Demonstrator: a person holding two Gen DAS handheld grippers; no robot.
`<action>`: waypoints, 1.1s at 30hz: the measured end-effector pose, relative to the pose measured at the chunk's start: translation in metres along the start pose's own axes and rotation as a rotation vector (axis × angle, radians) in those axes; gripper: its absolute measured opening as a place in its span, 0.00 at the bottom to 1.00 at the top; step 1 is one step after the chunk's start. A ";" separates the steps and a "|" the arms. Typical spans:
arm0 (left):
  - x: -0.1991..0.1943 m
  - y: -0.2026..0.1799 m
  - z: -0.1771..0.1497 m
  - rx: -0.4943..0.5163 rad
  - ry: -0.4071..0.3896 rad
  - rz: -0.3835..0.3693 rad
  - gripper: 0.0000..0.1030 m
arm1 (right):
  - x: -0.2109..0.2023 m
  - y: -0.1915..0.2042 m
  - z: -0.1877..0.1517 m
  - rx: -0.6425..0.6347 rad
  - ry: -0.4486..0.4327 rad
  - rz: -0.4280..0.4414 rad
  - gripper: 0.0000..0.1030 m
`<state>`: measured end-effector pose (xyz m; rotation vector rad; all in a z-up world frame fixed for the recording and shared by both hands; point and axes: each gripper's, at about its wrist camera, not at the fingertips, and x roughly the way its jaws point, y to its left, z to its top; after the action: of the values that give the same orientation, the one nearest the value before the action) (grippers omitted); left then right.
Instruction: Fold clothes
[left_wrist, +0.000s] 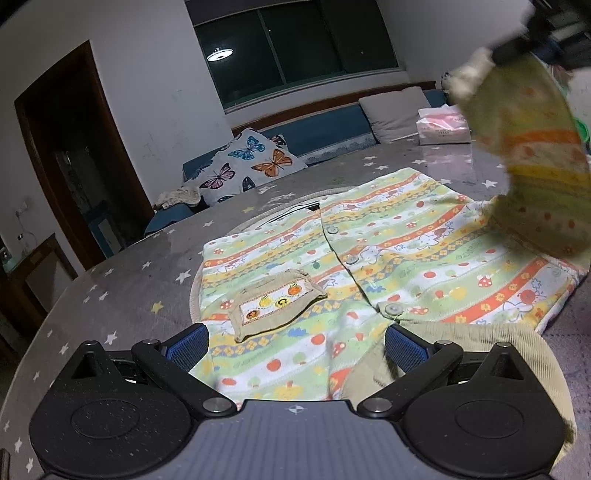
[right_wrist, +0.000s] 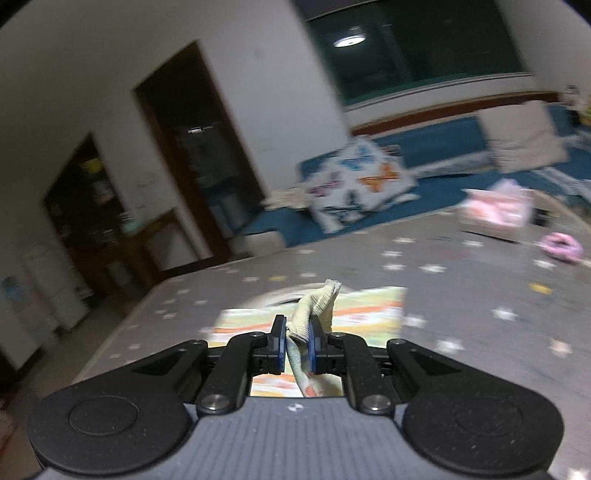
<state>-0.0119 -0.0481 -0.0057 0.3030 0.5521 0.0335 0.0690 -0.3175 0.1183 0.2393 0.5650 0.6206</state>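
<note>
A small striped child's shirt (left_wrist: 388, 251) with buttons and a beige chest pocket (left_wrist: 273, 302) lies front up on the grey star-patterned table (left_wrist: 122, 280). My left gripper (left_wrist: 295, 345) is open, low over the shirt's bottom hem, a finger on each side of it. My right gripper (right_wrist: 297, 345) is shut on the beige cuff of the shirt's sleeve (right_wrist: 314, 306). In the left wrist view the lifted sleeve (left_wrist: 532, 147) hangs from the right gripper at the upper right, above the shirt's right side.
A pink tissue pack (left_wrist: 443, 127) and a pink ring (right_wrist: 559, 247) lie on the far part of the table. A blue sofa with a butterfly cushion (left_wrist: 247, 162) and a grey cushion (left_wrist: 399, 110) stands behind the table. A dark doorway is at left.
</note>
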 end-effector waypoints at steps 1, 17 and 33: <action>-0.001 0.001 -0.001 -0.006 -0.002 -0.001 1.00 | 0.006 0.012 0.003 -0.017 0.007 0.027 0.10; -0.013 0.038 -0.021 -0.079 0.003 0.039 1.00 | 0.097 0.115 -0.026 -0.125 0.195 0.227 0.25; -0.027 0.054 0.000 -0.133 -0.029 0.016 0.88 | 0.061 0.023 -0.080 -0.229 0.376 -0.059 0.28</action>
<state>-0.0326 0.0009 0.0239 0.1782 0.5161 0.0808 0.0534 -0.2580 0.0348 -0.1134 0.8520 0.6717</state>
